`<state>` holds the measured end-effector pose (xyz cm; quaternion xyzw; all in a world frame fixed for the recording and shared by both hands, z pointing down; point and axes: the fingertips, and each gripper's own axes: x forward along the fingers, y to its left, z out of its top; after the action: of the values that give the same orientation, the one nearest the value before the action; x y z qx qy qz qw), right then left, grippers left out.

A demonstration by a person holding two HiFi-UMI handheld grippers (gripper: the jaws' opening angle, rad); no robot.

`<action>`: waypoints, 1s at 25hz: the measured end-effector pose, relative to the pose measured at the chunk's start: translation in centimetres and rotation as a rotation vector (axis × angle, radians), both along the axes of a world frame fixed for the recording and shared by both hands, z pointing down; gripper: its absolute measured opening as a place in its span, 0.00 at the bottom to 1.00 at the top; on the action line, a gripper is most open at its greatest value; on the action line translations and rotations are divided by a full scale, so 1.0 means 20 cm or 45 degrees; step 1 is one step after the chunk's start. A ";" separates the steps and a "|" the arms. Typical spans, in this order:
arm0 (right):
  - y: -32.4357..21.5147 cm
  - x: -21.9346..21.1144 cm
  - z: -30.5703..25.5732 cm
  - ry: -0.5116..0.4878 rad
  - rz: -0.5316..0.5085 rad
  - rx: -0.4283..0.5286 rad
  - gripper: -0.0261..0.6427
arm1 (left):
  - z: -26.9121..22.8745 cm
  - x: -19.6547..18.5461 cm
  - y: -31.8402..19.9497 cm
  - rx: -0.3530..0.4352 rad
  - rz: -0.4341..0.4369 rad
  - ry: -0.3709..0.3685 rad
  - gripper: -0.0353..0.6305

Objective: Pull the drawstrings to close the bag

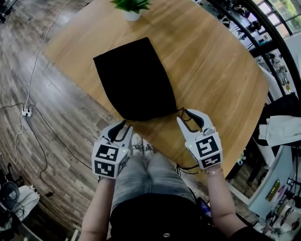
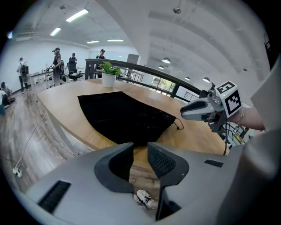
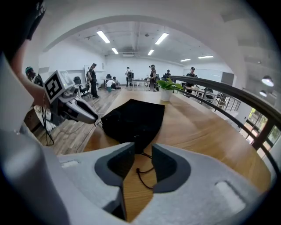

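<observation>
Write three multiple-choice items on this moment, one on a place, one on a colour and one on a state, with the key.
1. Where does the potted plant stand?
A. On the table, beyond the far end of the bag
B. On the floor
C. On top of the bag

2. What colour is the bag?
A. White
B. Black
C. Red

3. How do the jaws of the right tool stand?
A. Shut on the bag
B. Apart, with the drawstring lying loose in the gap
C. Shut with nothing between them

Key:
1 A: the head view shows it at the table's far edge, past the bag.
2 B: it is black in every view.
3 B: the right gripper view shows a gap with the drawstring unpinched in it.
</observation>
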<state>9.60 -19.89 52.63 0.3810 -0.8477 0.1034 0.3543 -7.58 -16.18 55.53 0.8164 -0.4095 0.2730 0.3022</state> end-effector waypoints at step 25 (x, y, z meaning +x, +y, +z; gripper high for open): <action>-0.09 -0.02 0.31 0.400 -0.463 -0.039 0.25 | 0.20 -0.04 -0.06 0.001 0.129 -0.269 0.25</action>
<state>9.16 -21.73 58.89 0.2282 -0.8352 -0.0097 0.5002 -8.39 -17.47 59.57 0.8028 -0.3974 0.3724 0.2429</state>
